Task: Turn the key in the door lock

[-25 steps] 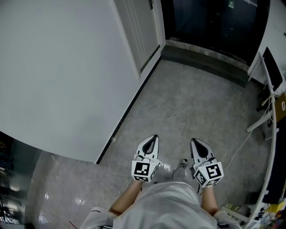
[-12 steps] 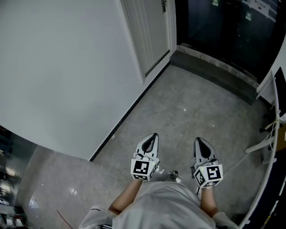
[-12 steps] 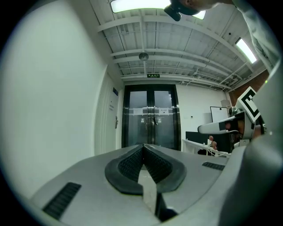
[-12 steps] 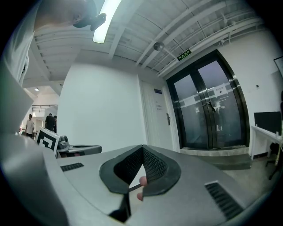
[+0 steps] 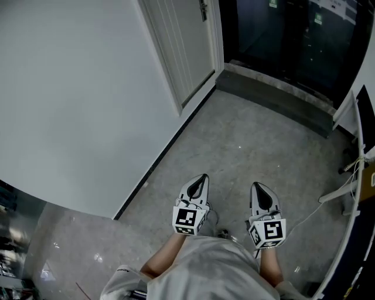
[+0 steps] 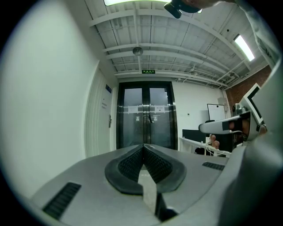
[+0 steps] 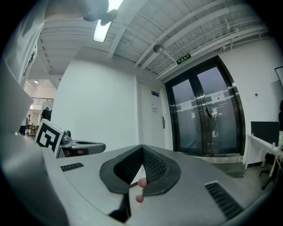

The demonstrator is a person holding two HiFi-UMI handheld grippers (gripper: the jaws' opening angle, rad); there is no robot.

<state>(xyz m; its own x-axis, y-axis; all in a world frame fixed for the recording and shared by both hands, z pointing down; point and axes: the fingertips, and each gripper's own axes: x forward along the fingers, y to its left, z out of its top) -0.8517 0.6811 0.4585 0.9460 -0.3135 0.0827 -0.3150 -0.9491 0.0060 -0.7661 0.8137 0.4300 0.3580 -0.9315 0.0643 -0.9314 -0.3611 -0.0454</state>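
Over a grey corridor floor [image 5: 246, 135], the left tongs [image 5: 202, 179] and right tongs [image 5: 258, 187] point level, each pressed fully together. A pinkish speck [image 7: 141, 182] low in the right gap cannot be identified. The white door [image 5: 179, 41] stands well ahead, and any key at its handle and lock [image 5: 203, 10] is too small to see. Such a key is likely light, stiff and slick, best pinched across its flat head.
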